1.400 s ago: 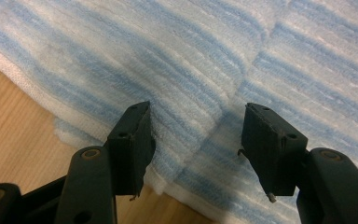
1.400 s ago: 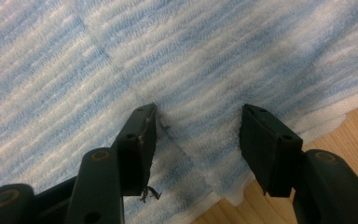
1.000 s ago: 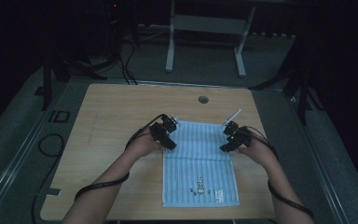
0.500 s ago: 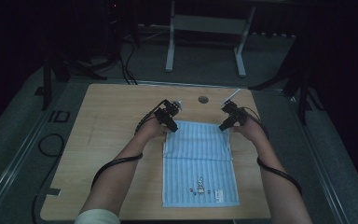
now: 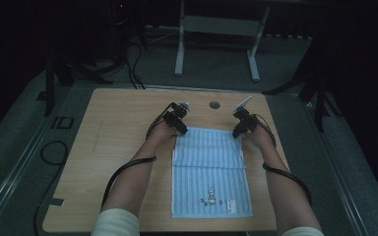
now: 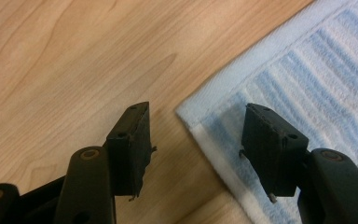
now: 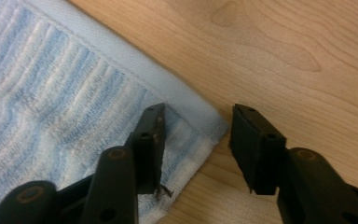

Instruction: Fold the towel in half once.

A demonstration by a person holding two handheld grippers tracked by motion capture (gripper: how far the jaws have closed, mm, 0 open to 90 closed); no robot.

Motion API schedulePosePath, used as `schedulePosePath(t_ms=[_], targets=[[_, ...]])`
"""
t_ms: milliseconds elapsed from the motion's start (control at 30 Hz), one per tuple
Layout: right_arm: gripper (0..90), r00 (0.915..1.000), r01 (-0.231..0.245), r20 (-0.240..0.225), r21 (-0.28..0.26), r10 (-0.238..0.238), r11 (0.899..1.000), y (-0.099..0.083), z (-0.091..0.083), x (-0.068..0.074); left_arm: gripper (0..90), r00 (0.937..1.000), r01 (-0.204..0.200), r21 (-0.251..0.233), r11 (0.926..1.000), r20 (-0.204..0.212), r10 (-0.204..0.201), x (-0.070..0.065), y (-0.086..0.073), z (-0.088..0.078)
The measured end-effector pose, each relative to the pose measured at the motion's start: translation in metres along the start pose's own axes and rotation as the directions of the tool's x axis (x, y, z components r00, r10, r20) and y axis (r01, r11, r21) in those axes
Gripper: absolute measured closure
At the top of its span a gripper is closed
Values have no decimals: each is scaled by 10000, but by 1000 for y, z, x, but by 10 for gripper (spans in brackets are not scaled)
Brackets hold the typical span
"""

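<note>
Tools [image 5: 179, 125] [image 5: 239, 129] astride towel [image 5: 209, 167] far corners; label [image 5: 231, 203] unreadable.

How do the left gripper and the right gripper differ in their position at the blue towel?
The left gripper straddles the far left corner of the towel; the right gripper straddles its far right corner. The right jaws have just been closing; both stand open, gripping nothing yet.
</note>
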State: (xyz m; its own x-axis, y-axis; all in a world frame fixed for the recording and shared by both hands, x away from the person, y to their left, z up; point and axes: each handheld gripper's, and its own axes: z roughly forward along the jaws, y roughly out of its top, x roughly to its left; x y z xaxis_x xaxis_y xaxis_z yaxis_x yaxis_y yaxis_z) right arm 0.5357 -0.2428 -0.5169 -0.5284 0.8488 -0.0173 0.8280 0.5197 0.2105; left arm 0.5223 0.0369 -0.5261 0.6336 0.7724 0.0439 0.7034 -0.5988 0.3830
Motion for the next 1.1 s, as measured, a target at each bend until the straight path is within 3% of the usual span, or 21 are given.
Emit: schedulePosePath(t_ms=[100, 200, 233, 300, 467, 567, 633, 667, 733, 767, 800, 833, 967, 1100], targets=[[733, 9997, 200, -141, 3, -200, 9998, 0, -1, 6, 460, 9989, 165, -168, 9997, 431, -157, 0, -1, 1], [819, 9990, 395, -227, 85, -393, 9992, 0, -1, 9, 590, 9975, 41, -310, 9995, 702, -20, -2, -2, 0], [826, 9986, 511, -120, 95, -510, 9986, 0, -1, 11, 647, 9959, -189, -372, 9991, 873, 221, -4, -3, -1], [835, 9970, 767, 83, 158, -769, 9969, 0, -1, 16, 792, 9930, -184, -313, 9993, 1160, 219, -6, -2, -1], [841, 9954, 922, 242, 154, -925, 9956, 0, -8, 15, 840, 9943, -891, -95, 9960, 579, 895, -16, 3, -8], [842, 9962, 843, 256, -214, -837, 9962, 1, -20, 13, 840, 9947, -946, -546, 9940, 358, 967, -16, 5, -25], [842, 9941, 992, 494, -453, -970, 9940, 4, -32, 13, 839, 9943, -1063, -941, 9899, 27, 1070, -16, 8, -43], [842, 9927, 1081, 596, -597, -1045, 9924, 5, -39, 13, 839, 9944, -1028, -1141, 9881, 119, 1049, -14, 9, -52], [842, 9910, 1146, 799, -964, -1071, 9887, 8, -55, 14, 838, 9932, -1166, -1490, 9819, -139, 1158, -13, 13, -72], [842, 9910, 1146, 799, -964, -1071, 9887, 8, -55, 14, 838, 9932, -1166, -1490, 9819, -139, 1158, -13, 13, -72], [842, 9903, 1198, 842, -1156, -1104, 9861, 10, -64, 14, 838, 9912, -1309, -1817, 9746, -436, 1250, -12, 16, -96], [841, 9874, 1337, 1061, -1664, -1170, 9770, 13, -88, 15, 838, 9908, -1336, -1935, 9720, -451, 1272, -12, 17, -103], [841, 9799, 1648, 1502, -2423, -1309, 9561, 17, -129, 18, 837, 9906, -1288, -2701, 9542, -794, 1112, -8, 17, -142], [841, 9716, 2025, 1809, -3025, -1525, 9314, 19, -166, 23, 836, 9878, -1443, -2940, 9449, -987, 1202, -8, 15, -170]])
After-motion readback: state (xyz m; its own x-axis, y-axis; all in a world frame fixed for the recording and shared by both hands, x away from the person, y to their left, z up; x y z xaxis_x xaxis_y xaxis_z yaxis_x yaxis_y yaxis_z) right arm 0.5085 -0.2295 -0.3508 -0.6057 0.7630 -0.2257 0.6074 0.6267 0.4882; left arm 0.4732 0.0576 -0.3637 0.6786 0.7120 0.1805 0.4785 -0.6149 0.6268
